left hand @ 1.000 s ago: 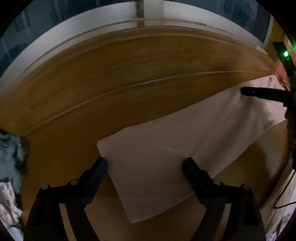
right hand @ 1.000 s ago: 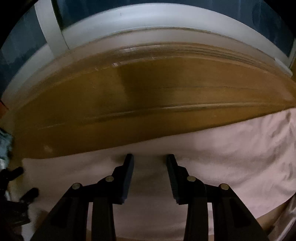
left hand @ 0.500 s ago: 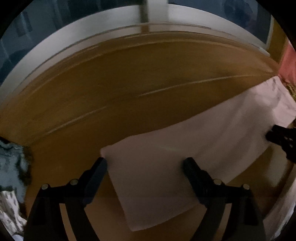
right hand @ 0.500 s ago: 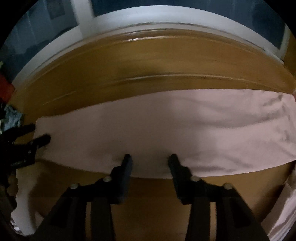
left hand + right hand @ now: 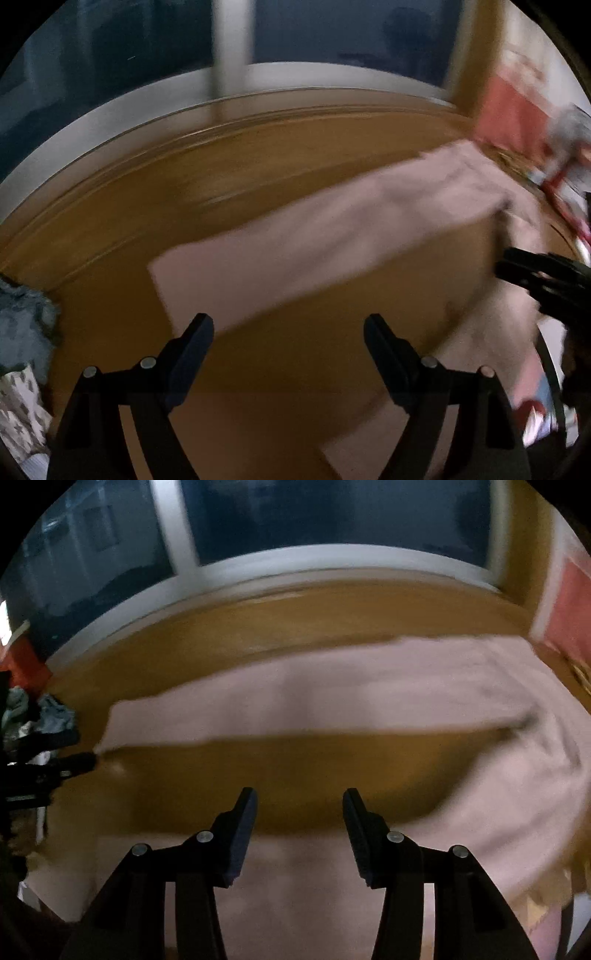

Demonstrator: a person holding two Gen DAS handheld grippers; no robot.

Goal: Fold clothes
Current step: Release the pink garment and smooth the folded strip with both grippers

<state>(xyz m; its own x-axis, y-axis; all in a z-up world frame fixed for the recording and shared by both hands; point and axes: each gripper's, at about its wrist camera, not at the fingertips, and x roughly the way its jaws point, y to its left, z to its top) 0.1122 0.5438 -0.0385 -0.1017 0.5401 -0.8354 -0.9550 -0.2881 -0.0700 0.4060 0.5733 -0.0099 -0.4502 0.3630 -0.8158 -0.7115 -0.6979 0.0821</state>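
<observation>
1. The left gripper [image 5: 288, 326] is being held with its black, wedge-shaped jaws spread wide and empty, low in the left wrist view, over bare table.
2. The right gripper [image 5: 299, 801] is being held released, nothing between its matte black fingers; its jaws have just been closing slightly after a wider spread.
3. The pink cloth [image 5: 332, 698], soft and faintly creased, is being shown as a long folded band across the middle of the right wrist view, curving down the right side and back along the lower edge.
4. In the left wrist view the same cloth [image 5: 332, 236] is lying diagonally from centre left to upper right.
5. The wooden table [image 5: 295, 775], smooth and amber-brown, is being seen beneath it.
6. A crumpled grey-blue garment [image 5: 22, 321] is being glimpsed at the left edge, blurred.
</observation>
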